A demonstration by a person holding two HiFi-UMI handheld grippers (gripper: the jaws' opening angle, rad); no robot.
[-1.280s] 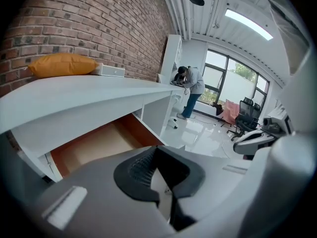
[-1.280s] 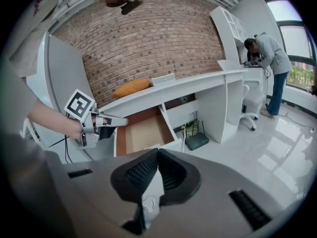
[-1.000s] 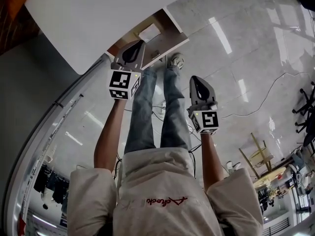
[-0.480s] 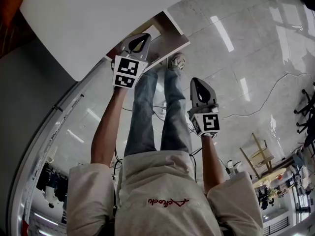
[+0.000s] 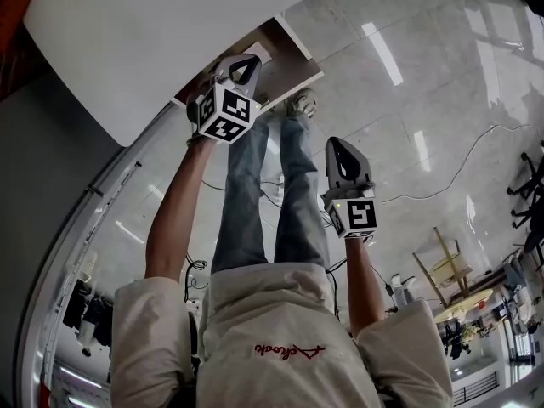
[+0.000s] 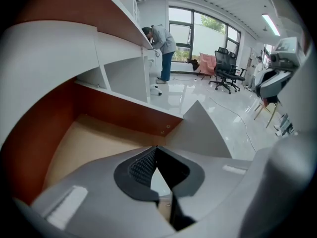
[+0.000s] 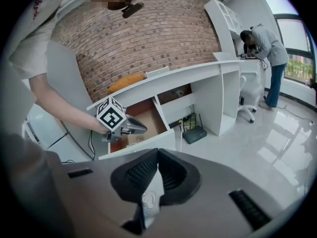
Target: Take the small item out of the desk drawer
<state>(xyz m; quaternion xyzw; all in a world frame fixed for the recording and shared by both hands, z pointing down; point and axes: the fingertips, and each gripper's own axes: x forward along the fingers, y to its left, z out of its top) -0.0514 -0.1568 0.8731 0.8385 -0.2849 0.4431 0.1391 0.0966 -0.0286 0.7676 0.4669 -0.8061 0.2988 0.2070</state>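
The desk drawer point(image 5: 285, 51) stands pulled out from under the white desk top point(image 5: 144, 32). Its tan floor point(image 6: 94, 140) and red-brown walls fill the left gripper view. My left gripper point(image 5: 252, 59) is shut, with nothing seen between its jaws, and points steeply down into the drawer point(image 7: 148, 119). In the right gripper view the left gripper point(image 7: 143, 129) hangs over a small tan thing point(image 7: 132, 140) on the drawer floor; what it is I cannot tell. My right gripper point(image 5: 339, 144) hangs apart over the floor, shut and empty.
My own legs point(image 5: 263, 185) stand in front of the drawer. A black router point(image 7: 195, 133) sits under the desk. Another person point(image 7: 265, 41) bends over a far desk. Office chairs point(image 6: 225, 73) and a floor cable point(image 5: 450, 172) lie to the right.
My left gripper has sunk towards the drawer and rolled, so its marker cube shows another face. The right gripper has kept still.
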